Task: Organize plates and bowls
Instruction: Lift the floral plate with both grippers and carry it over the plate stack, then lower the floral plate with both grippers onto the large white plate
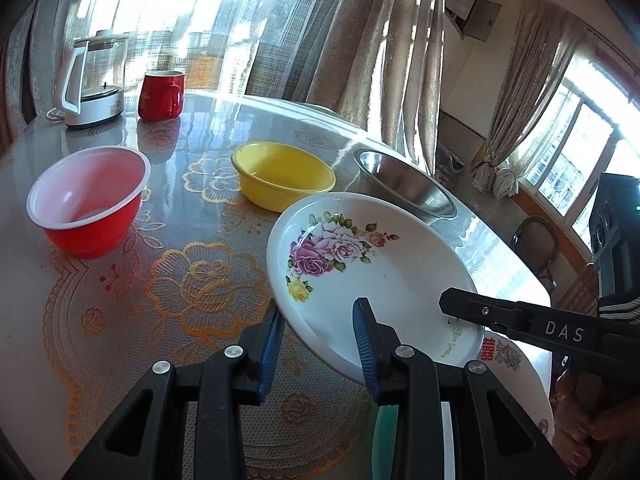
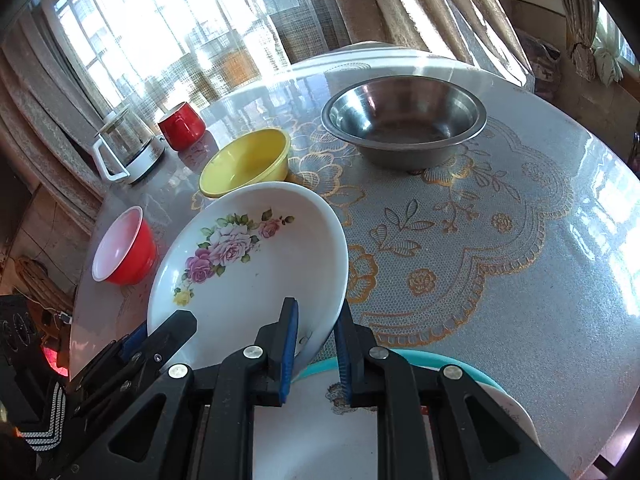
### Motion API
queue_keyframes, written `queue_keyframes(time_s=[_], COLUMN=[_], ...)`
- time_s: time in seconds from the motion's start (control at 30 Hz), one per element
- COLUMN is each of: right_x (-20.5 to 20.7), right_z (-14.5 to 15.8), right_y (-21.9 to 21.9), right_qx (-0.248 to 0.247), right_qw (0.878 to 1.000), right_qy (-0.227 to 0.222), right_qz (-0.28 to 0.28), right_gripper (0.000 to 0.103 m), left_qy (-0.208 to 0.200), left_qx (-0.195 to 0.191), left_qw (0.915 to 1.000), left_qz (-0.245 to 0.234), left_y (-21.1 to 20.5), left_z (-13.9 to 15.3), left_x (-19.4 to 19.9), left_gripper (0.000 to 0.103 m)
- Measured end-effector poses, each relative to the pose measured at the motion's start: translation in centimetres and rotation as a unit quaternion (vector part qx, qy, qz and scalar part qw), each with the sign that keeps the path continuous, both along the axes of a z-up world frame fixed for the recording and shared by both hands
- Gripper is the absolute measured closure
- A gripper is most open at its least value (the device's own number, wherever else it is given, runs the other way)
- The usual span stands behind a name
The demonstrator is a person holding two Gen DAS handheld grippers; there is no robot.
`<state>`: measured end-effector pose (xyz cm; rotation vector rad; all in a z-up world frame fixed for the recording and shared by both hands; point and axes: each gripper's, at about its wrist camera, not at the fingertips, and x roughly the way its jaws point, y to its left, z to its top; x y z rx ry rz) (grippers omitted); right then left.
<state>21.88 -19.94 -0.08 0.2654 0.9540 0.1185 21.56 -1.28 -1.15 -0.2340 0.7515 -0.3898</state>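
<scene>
A white floral plate hangs tilted above the table. In the left wrist view my left gripper straddles its near rim, one blue pad under it and one on top, shut on it. My right gripper is shut on the rim's other side. The left gripper shows at the plate's lower left in the right wrist view. Below lie a white plate with red characters and a teal plate. A red bowl, a yellow bowl and a steel bowl stand on the table.
A red mug and a glass kettle stand at the table's far edge by the curtains. The round table has a lace-pattern cover. A chair stands on the floor beyond the table's right edge.
</scene>
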Motion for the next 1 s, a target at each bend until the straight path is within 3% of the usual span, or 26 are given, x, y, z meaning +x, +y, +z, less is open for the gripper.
queue_keyframes(time_s=[0.7,1.0], right_x=[-8.3,-11.6], right_z=[1.7,1.4], right_y=[-4.9,-6.7], right_qx=[0.044,0.048], right_qw=[0.997,0.995], right_qy=[-0.028,-0.025], right_qz=[-0.060,-0.079], right_gripper=[0.085,0.085], left_qy=[-0.045,-0.043], left_qx=[0.004,0.014], left_qw=[0.9957,0.9920], left_qz=[-0.081,-0.118], left_y=[-3.8,-5.6], left_z=[2.4,2.0], left_x=[-5.4,-7.6], left_gripper=[0.068,0.067])
